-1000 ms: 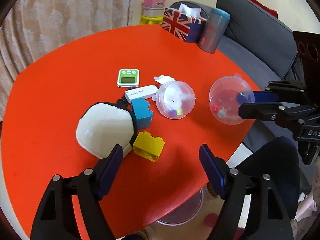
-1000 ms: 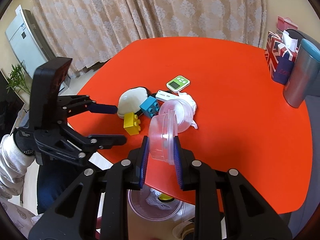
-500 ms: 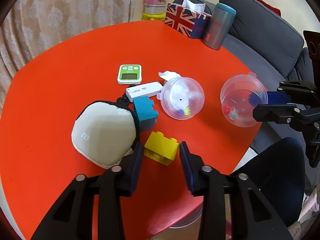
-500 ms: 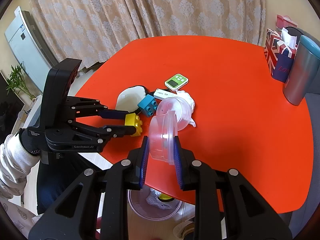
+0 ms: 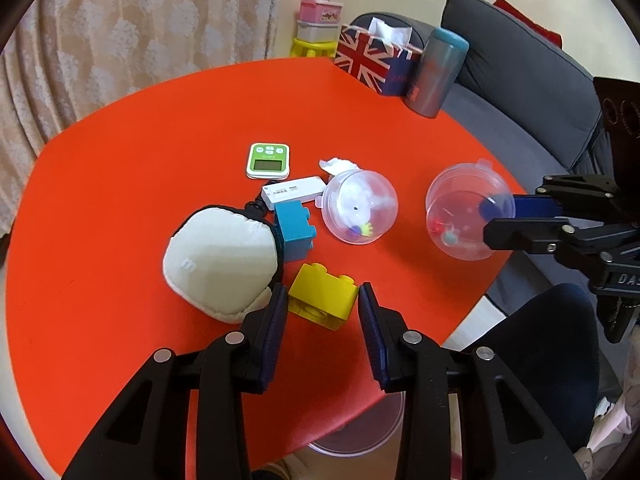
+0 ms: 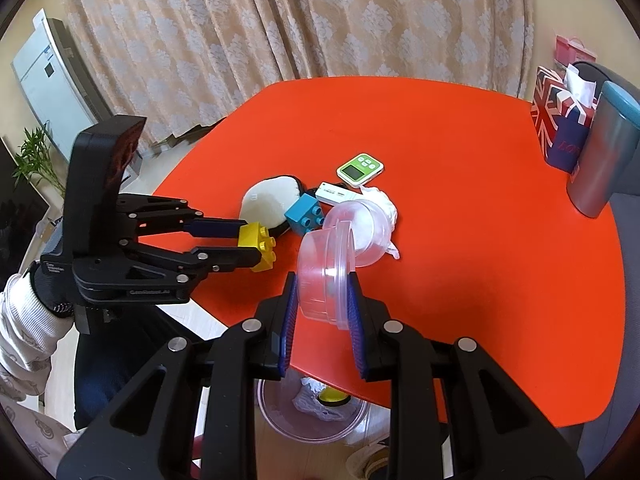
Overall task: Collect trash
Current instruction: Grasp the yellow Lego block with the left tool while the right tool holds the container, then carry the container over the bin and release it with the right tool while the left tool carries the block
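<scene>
My left gripper (image 5: 323,307) is shut on a yellow toy brick (image 5: 322,300) on the red table (image 5: 120,184); the same grip shows in the right wrist view (image 6: 256,240). My right gripper (image 6: 323,297) is shut on a clear plastic capsule half (image 6: 325,276), held above the table's front edge; it also shows in the left wrist view (image 5: 466,216). The other clear capsule half (image 5: 360,207) lies on the table with a crumpled white tissue (image 6: 382,204) behind it.
A white eye mask (image 5: 222,260), blue brick (image 5: 295,229), white stick (image 5: 294,191) and green timer (image 5: 269,160) lie on the table. A flag tissue box (image 5: 378,60) and grey tumbler (image 5: 438,72) stand at the back. A clear bin (image 6: 312,416) with trash sits on the floor below the edge.
My left gripper moved forward and closed its wide-open jaws onto the yellow brick. My right gripper stayed shut on the capsule half, almost still.
</scene>
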